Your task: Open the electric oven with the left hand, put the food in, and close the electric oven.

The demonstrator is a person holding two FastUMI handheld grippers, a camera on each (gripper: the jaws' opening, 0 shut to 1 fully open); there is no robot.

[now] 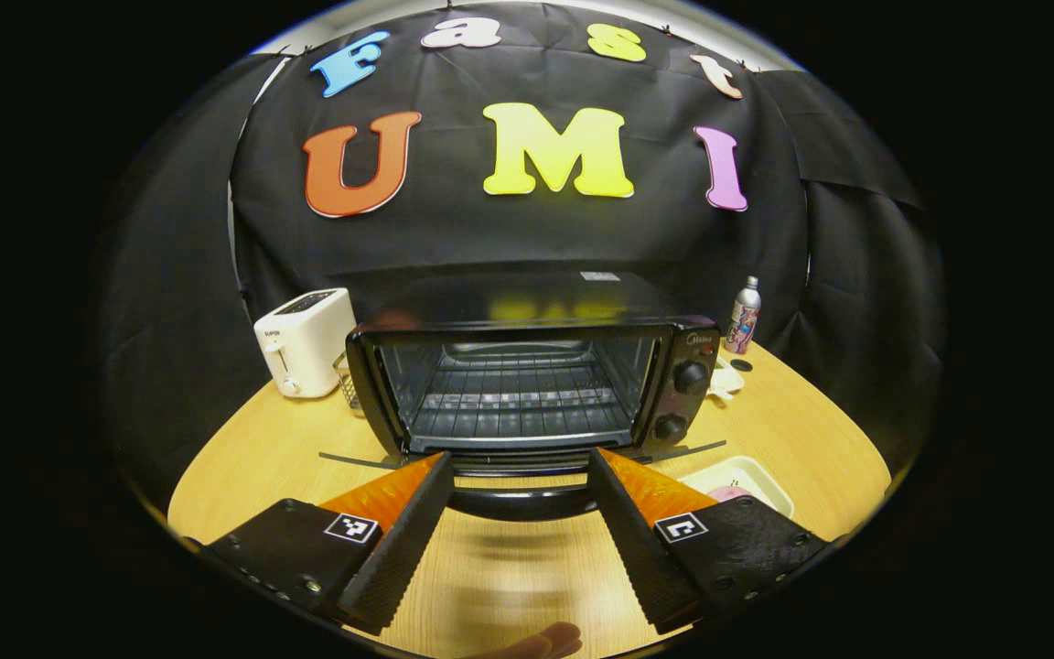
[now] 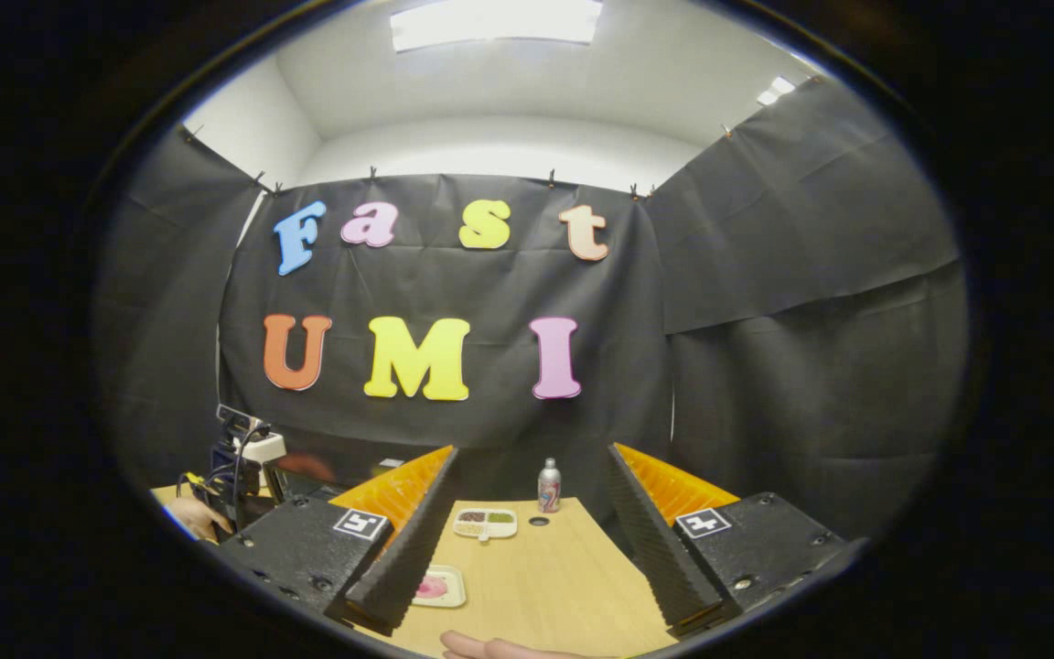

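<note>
Oven sits mid-table with its door dropped open, rack bare. Left gripper hovers over the door's handle, jaws spread wide, gripping nothing. Right gripper is wide open too, off to the side above the food tray.

In the left gripper view, the electric oven is set mid-table, its door lowered toward the near side. A toaster is placed to its left, a bottle at the far right, and a tray near right.
</note>
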